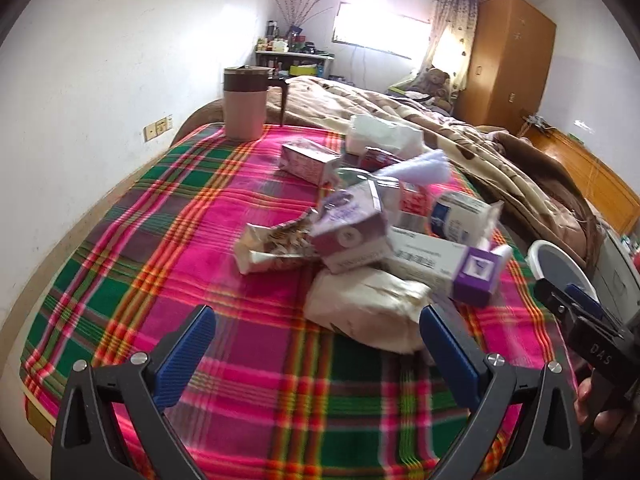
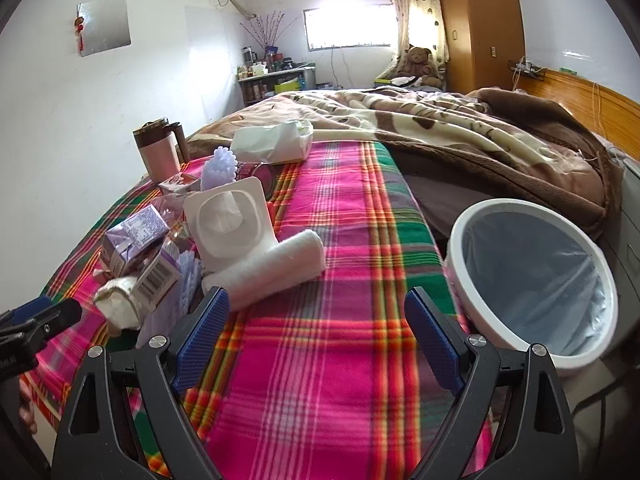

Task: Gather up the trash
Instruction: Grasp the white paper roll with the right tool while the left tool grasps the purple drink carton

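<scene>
A heap of trash lies on the plaid blanket [image 1: 224, 240]: a torn snack wrapper [image 1: 272, 246], a purple carton [image 1: 352, 236], a crumpled white paper bag [image 1: 368, 308] and a small purple box [image 1: 478, 276]. My left gripper [image 1: 316, 340] is open just in front of the paper bag, empty. In the right wrist view the same heap [image 2: 140, 248] sits at the left with a rolled white towel [image 2: 272, 268] and a white plastic holder [image 2: 230, 220]. My right gripper [image 2: 316, 324] is open and empty over bare blanket. The white trash bin [image 2: 528, 276] with a clear liner stands at the right.
A pink tumbler [image 1: 244, 100] stands at the blanket's far end, a tissue pack [image 2: 276, 140] near it. A brown and cream quilt [image 2: 460, 128] covers the bed beyond. A wooden wardrobe [image 1: 508, 60] and headboard [image 2: 592, 104] are at the right.
</scene>
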{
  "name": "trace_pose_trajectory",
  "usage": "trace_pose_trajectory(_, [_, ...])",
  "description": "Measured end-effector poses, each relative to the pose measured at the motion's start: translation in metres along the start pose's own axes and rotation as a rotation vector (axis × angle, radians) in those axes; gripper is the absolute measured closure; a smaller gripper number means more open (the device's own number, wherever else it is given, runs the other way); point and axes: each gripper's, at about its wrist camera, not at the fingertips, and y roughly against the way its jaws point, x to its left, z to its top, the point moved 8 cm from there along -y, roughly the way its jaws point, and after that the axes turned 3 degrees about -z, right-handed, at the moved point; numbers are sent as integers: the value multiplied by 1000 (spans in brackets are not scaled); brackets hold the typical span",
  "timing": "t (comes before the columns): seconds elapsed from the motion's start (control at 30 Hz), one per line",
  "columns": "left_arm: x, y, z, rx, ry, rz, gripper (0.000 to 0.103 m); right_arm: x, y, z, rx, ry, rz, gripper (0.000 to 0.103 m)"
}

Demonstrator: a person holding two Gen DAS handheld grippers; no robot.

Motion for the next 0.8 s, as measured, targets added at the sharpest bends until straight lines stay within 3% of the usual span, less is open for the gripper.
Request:
trace_pose_trajectory(0.2, [11,-13,22,5,51,-56,0,-1,-18,5,34,-28,-2,14])
trace_pose_trajectory(0.33, [7,-25,37,20,45,-80,0,1,-32,6,83,-65,13,24])
trace_pose_trajectory(0.57, [0,-53,52,63,33,-85,0,7,-48,8,135,-116,37,31])
trace_pose_trajectory(0.8, [-8,-73,52,120,24,-99,9,14,-64,5,193,-132,55,31])
